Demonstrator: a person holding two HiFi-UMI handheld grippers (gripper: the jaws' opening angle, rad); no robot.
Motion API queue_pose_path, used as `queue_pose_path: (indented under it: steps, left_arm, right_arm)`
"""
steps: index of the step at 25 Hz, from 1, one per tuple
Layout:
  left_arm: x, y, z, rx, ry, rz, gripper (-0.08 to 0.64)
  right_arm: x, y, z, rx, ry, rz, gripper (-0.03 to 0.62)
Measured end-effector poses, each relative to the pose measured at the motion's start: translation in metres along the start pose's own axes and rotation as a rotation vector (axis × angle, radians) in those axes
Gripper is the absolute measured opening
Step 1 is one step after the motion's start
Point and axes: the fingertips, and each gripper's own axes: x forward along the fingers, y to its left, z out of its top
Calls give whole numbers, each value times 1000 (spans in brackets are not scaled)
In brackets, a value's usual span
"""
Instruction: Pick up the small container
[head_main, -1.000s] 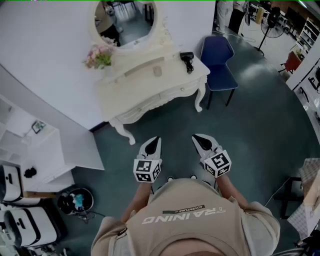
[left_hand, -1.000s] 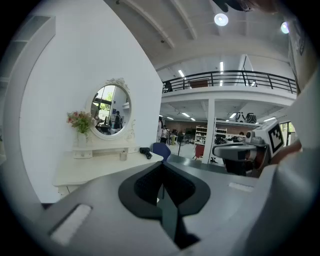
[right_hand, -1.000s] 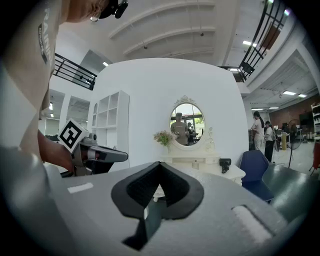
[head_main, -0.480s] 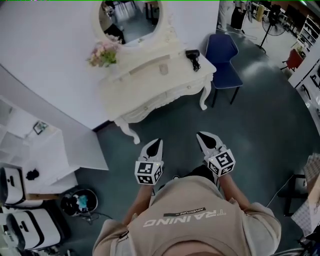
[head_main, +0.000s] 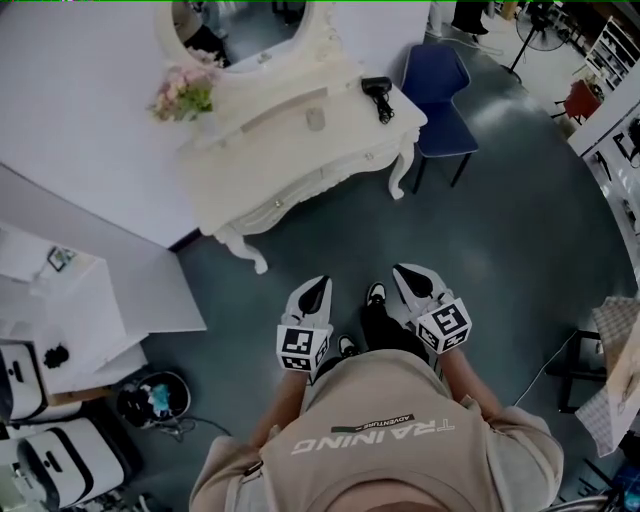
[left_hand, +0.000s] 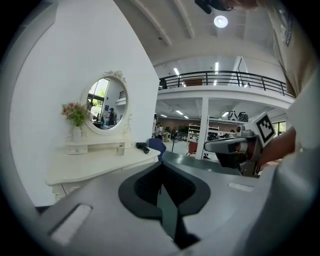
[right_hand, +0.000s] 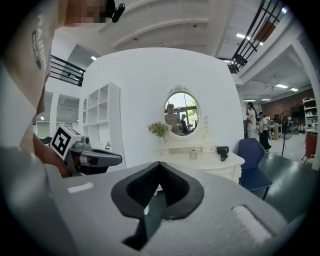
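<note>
Head view, where is the small container?
— Upper middle, on the white table, left of the hair dryer.
— And the jaws?
— Left gripper, right gripper: both pairs together, holding nothing.

Open floor before dressing table, blue chair beside it, possibly hairdryer on top
</note>
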Motion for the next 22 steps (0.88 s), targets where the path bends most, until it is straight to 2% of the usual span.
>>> queue_pose_path:
  steps: [5, 11, 16, 19, 22]
  left_arm:
    - [16, 11, 1, 26, 33, -2, 18]
    - [69, 40, 19, 29, 71, 37, 18]
    - [119, 48, 38, 21, 79, 20, 18]
    - [149, 51, 38, 0, 95, 5, 18]
    - [176, 54, 41, -18, 101, 31, 18]
  right_arm:
    - [35, -8, -3, 31, -7, 45, 3]
    - [91, -47, 25, 26, -64, 88, 3]
    - [121, -79, 31, -62, -26, 143, 3]
    - [136, -100, 30, -39, -11, 170, 3]
    - [144, -123, 33, -25, -7, 180, 3]
